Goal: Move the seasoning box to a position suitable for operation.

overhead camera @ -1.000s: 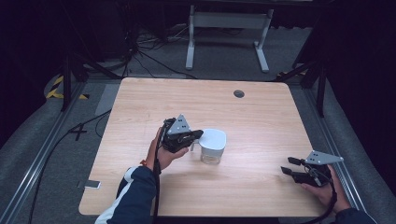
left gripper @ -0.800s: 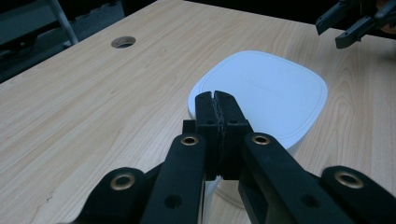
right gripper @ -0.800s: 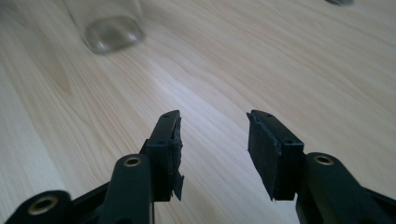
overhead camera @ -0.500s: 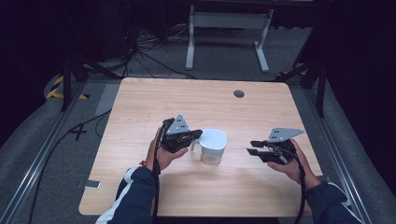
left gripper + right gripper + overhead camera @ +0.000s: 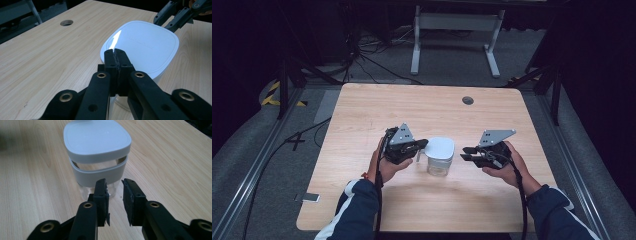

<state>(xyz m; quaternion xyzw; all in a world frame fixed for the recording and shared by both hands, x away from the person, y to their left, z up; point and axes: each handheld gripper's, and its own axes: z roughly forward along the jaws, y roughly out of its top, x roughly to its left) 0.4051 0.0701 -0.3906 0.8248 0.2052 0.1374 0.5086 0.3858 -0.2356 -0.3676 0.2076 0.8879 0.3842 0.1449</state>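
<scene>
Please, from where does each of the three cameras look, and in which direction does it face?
High view: above the person's side, facing forward and down on the light wooden table; both forearms, both tongs.
Left gripper view: on the left tongs, jaws shut, facing the white-lidded clear jar.
Right gripper view: on the right tongs, jaws open, facing that jar.
All three share the jar.

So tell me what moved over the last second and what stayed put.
The right gripper came in from the table's right edge toward the jar, jaws slightly apart, touching nothing. The left gripper stayed beside the jar, jaws closed and empty. The jar did not move.
</scene>
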